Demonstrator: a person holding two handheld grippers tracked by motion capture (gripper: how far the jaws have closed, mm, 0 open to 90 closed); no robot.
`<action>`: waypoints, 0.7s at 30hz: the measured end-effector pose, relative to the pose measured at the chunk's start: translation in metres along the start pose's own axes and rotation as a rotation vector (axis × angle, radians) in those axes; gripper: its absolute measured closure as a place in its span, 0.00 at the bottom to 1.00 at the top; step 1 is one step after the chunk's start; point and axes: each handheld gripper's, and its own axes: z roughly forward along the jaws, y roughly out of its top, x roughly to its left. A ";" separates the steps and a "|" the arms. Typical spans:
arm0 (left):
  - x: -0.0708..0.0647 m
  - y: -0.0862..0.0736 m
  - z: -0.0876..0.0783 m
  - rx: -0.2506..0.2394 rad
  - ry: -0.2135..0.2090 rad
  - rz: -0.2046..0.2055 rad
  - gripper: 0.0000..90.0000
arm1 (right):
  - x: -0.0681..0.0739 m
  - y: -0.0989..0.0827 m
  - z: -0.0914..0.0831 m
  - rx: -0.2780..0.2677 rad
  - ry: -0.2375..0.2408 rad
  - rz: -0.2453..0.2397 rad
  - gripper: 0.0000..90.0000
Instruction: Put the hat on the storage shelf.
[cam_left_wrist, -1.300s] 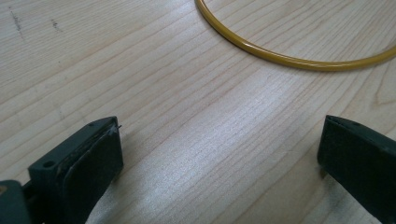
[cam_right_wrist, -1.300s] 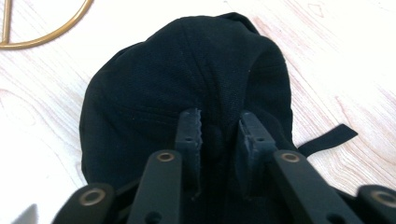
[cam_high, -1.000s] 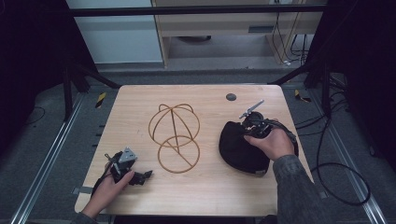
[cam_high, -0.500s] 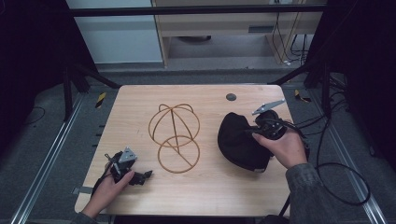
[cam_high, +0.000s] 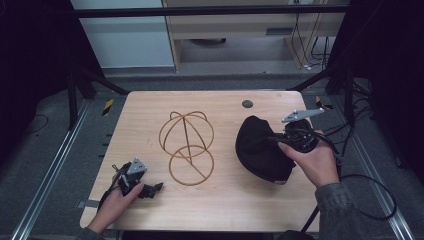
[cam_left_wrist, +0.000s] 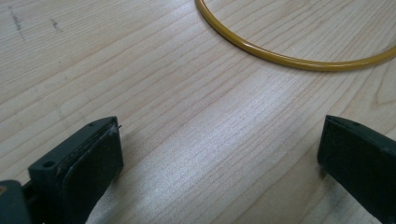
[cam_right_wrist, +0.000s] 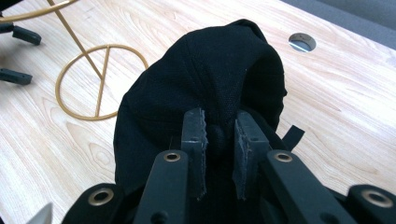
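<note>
A black cap (cam_high: 261, 148) lies on the right half of the wooden table (cam_high: 225, 205), its right edge lifted. My right gripper (cam_high: 280, 141) is shut on a fold of the cap (cam_right_wrist: 201, 84); the cloth is pinched between its two pads (cam_right_wrist: 195, 140). A gold wire hat stand (cam_high: 188, 145) with a domed cage and a ring base stands at the table's middle. My left gripper (cam_high: 156, 187) rests near the front left corner, open, with bare wood between its jaws. The ring base (cam_left_wrist: 289, 59) curves just beyond it.
A small round grommet hole (cam_high: 247, 104) sits near the table's far edge. Cables trail off the right side of the table. Dark frame rails run along both sides on the floor.
My right gripper has moved right and up with the cap's edge, pulling the cap along and lifting its right side. The left hand has stayed put.
</note>
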 end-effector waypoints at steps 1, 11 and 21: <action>0.000 0.000 0.000 0.000 0.000 0.000 0.00 | 0.001 0.000 -0.001 -0.005 0.002 0.004 0.85; 0.000 0.000 0.000 0.000 -0.002 0.000 0.00 | 0.004 0.000 -0.011 -0.055 0.015 0.011 0.86; 0.000 0.000 0.000 0.000 0.000 0.000 0.00 | 0.010 0.006 -0.020 -0.095 0.032 0.004 0.86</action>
